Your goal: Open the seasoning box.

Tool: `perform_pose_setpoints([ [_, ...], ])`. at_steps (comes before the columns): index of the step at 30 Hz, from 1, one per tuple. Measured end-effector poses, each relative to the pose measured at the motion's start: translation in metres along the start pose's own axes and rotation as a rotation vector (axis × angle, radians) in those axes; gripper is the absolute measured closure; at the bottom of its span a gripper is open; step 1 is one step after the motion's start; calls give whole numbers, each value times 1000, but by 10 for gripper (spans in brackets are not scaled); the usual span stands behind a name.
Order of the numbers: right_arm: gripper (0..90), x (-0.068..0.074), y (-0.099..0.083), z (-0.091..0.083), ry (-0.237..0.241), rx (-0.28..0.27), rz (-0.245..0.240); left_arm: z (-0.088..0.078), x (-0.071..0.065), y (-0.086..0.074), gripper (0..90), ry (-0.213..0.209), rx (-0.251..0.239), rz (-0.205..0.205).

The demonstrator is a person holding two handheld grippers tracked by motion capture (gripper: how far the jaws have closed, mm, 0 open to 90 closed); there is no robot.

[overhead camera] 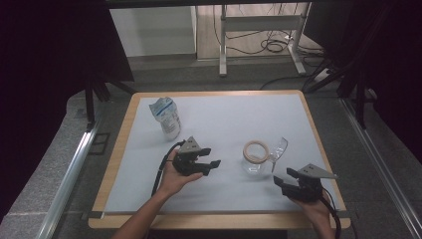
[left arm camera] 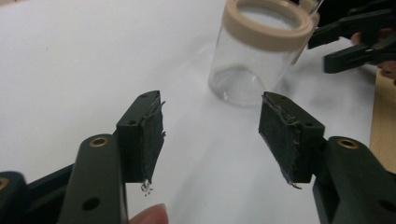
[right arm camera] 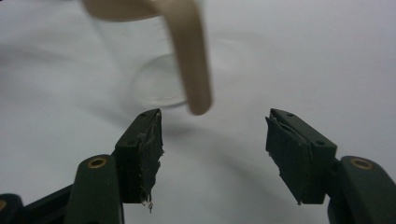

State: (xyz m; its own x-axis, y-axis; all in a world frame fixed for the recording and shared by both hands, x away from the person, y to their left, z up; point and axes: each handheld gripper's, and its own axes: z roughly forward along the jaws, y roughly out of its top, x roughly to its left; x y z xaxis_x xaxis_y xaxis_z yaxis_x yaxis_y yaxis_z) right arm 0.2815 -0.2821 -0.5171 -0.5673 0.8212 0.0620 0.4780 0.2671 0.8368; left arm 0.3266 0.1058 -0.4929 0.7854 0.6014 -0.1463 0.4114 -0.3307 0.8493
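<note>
A lab-like recording space: black curtains [overhead camera: 45, 74] flank the white-covered surface [overhead camera: 224, 119], with loose cables [overhead camera: 271, 46] on the floor beyond the claws.

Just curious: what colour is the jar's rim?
Beige, on the clear glass jar; clearest in the left gripper view.

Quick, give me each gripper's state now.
Left gripper: open, holding nothing.
Right gripper: open, holding nothing, pointed at the clear glass jar with beige rim.
</note>
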Motion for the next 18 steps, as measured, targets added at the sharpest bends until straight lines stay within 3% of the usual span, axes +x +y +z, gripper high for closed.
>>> perform_pose_setpoints([
  [8, 390, 33, -1, -7, 116, 15, -48, -9, 12, -30, 373, 20, 30, -44],
  [15, 419, 55, 3, -1, 213, 11, -78, -16, 19, -42, 367, 44, 43, -58],
  [18, 426, 61, 5, 5, 225, 9, -95, -17, 21, -45, 367, 48, 44, -64],
])
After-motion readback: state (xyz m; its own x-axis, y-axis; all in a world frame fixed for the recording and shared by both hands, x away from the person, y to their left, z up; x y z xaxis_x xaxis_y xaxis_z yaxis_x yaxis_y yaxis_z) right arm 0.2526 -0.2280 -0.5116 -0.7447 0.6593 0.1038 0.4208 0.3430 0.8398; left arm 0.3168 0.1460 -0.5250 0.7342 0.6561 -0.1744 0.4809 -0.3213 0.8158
